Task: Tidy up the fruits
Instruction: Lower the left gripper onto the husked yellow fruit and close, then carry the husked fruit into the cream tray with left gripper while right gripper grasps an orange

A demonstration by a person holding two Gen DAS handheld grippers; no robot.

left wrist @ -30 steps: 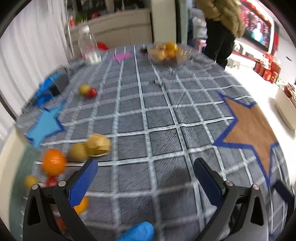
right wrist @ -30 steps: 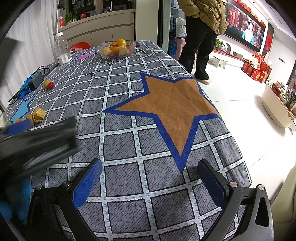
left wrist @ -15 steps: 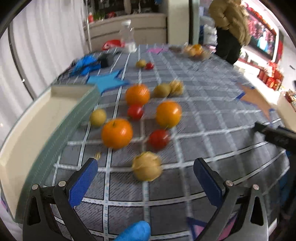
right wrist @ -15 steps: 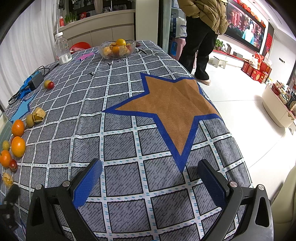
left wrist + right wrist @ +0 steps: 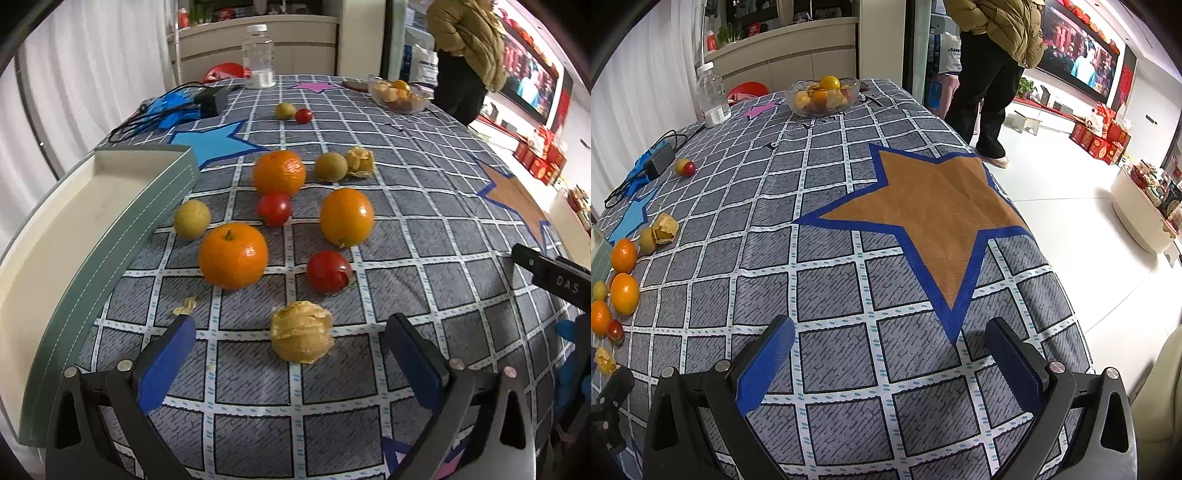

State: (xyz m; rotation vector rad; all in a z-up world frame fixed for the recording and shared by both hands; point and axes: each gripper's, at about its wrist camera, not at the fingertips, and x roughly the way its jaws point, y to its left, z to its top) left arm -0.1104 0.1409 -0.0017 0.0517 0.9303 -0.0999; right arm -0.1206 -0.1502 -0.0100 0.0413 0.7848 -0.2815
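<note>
While the left claw [image 5: 291, 354] narrows its wide-apart jaws, husked physalis [image 5: 301, 336] lying between them untouched, long axis 9-to-3, oranges [image 5: 233, 255] at 12, tray [image 5: 110, 229] at 10, right claw [image 5: 890, 360] apart, empty over surface [image 5: 849, 288].

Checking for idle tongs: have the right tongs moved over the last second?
No. The right tongs sit at the same spot against the brown star on the tablecloth, open and empty.
</note>
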